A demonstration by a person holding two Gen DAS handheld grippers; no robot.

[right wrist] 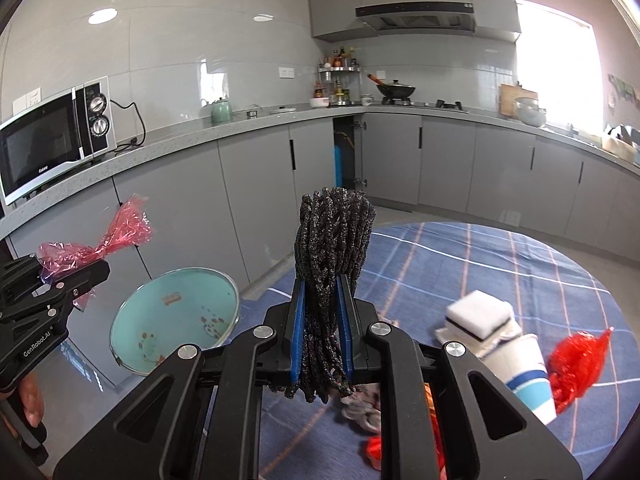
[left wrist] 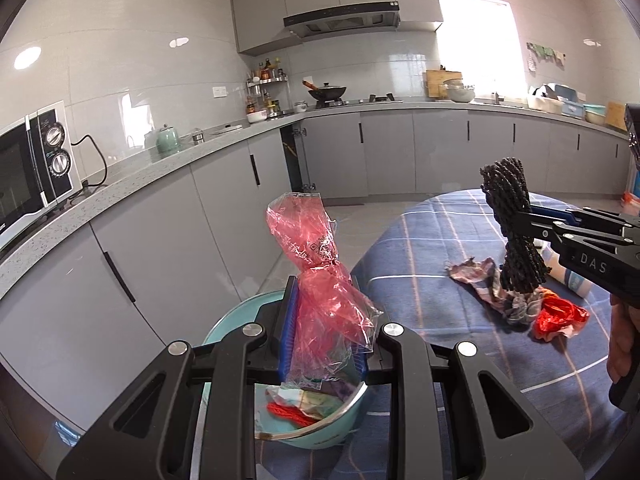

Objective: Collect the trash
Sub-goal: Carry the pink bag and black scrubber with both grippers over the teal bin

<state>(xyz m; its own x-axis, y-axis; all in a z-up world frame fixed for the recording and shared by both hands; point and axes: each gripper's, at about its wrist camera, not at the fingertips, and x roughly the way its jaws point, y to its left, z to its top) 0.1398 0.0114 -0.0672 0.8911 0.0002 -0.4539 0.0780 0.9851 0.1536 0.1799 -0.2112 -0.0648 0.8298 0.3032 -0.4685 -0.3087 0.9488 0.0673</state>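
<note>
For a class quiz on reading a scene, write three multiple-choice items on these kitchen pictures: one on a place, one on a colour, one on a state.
1. Where is the teal bowl?
A. on the counter
B. at the table's edge
C. on the floor

2. What colour is the crinkled plastic wrapper in the left gripper?
A. pink
B. green
C. white

3. The right gripper is:
A. open, empty
B. shut on the dark rope bundle
C. out of view

Answers: B, it sits on the checked blue tablecloth; A, translucent pink; B, blue pads pinch the bundle.
</note>
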